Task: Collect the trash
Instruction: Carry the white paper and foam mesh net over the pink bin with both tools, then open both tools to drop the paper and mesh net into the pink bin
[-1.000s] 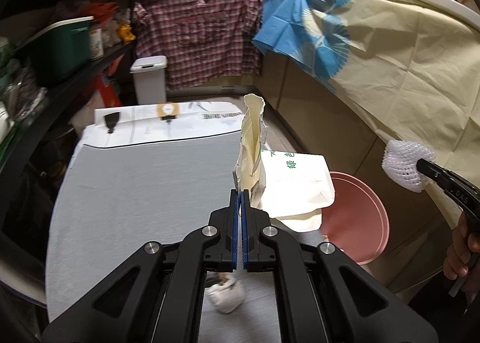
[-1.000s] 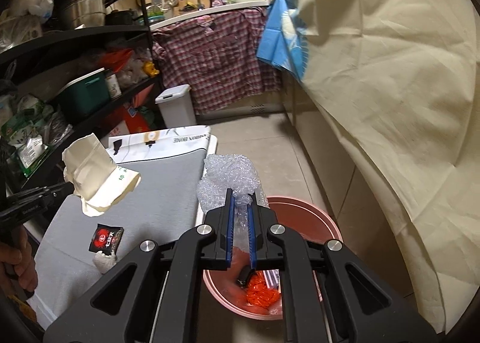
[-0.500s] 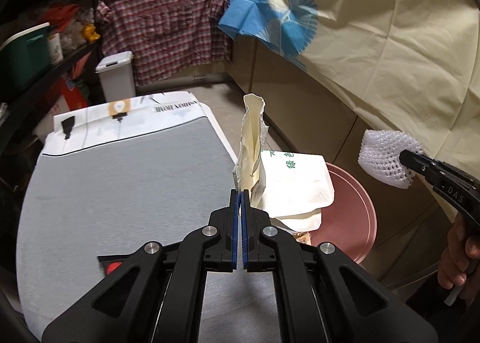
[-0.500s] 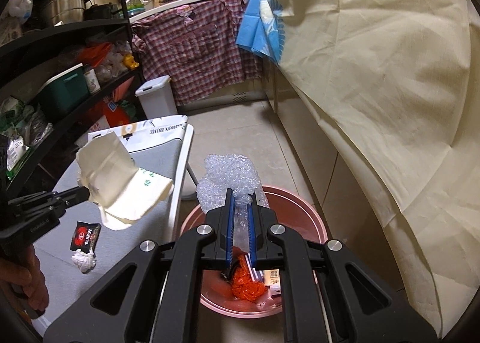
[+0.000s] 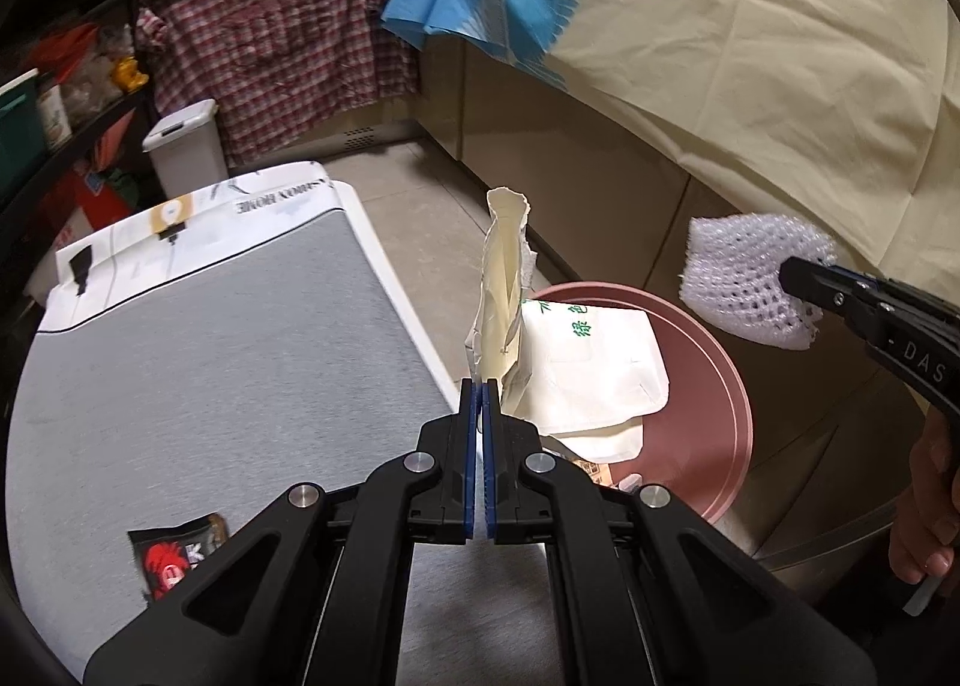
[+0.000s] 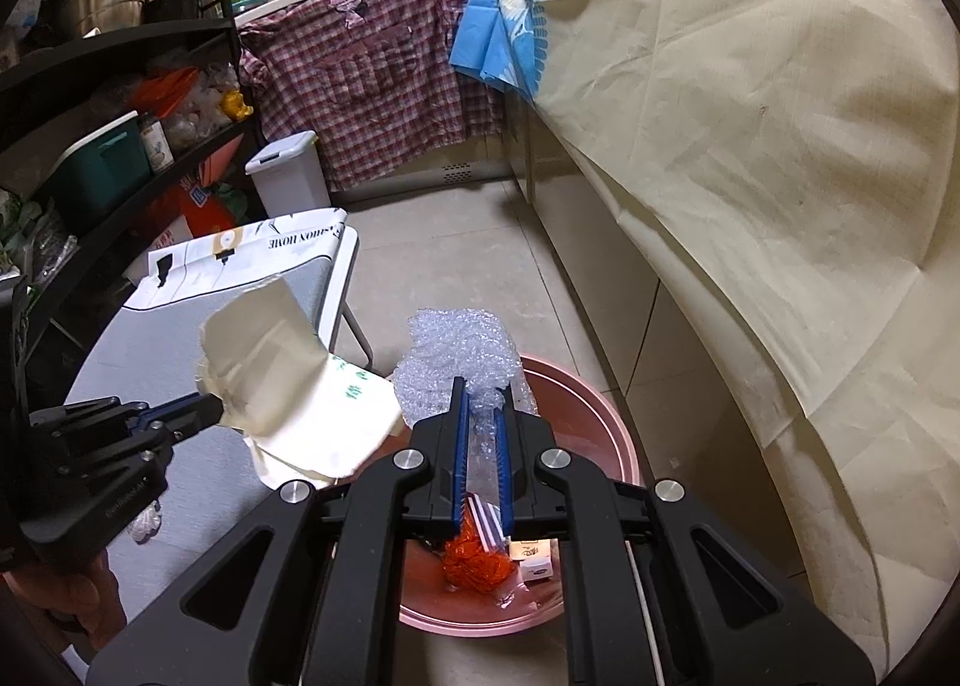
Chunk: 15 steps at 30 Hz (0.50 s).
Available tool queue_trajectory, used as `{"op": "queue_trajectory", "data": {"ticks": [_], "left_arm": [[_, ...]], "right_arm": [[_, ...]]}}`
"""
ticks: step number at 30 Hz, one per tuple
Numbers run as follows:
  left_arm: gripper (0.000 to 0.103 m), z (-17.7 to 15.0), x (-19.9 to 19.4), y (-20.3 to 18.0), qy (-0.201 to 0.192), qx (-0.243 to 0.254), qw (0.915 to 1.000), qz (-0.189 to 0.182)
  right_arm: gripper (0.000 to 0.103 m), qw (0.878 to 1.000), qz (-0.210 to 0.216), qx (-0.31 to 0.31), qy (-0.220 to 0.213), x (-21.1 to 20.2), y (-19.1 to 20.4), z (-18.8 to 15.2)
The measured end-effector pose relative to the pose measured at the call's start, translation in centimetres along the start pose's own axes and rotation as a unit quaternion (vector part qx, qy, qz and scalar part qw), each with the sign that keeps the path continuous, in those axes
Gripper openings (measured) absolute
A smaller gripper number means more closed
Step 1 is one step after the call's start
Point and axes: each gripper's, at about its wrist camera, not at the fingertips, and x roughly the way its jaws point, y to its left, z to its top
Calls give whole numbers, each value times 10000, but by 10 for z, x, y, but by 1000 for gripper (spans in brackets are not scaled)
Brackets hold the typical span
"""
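My left gripper (image 5: 480, 386) is shut on a cream paper bag (image 5: 576, 362) with green print and holds it over the near rim of the pink basin (image 5: 708, 416). The bag (image 6: 300, 404) and the left gripper (image 6: 213, 407) also show in the right wrist view. My right gripper (image 6: 480, 386) is shut on a wad of clear bubble wrap (image 6: 462, 350) above the basin (image 6: 600, 422), which holds orange netting (image 6: 477, 566) and small packets. In the left wrist view the wrap (image 5: 750, 278) hangs to the right of the basin. A black and red wrapper (image 5: 174, 557) lies on the grey table (image 5: 210, 356).
A white crumpled scrap (image 6: 144, 524) lies on the table near the left hand. A white pedal bin (image 5: 183, 146) stands behind the table. Black shelves (image 6: 120, 86) run along the left. A cream cloth (image 6: 750, 146) covers the counter on the right.
Both grippers have moved right and forward toward the basin. The paper bag now hangs over its rim and the bubble wrap is above it. Both grips are unchanged.
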Motion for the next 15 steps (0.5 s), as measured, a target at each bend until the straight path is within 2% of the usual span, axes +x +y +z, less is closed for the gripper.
{"op": "queue_trajectory", "data": {"ticks": [11,14,15], "left_arm": [[2,1,13,-23,128,253,9994,-204],[2,0,16,-27,201,320,9984,-423],[4,0,16,-28,208,334,9982,-459]], "right_arm": [[10,9999,-76,2,116,11,0,0],[18,9998,-130,17,165,13,0,0],[31,9997,-159,41,191,14,-1,0]]}}
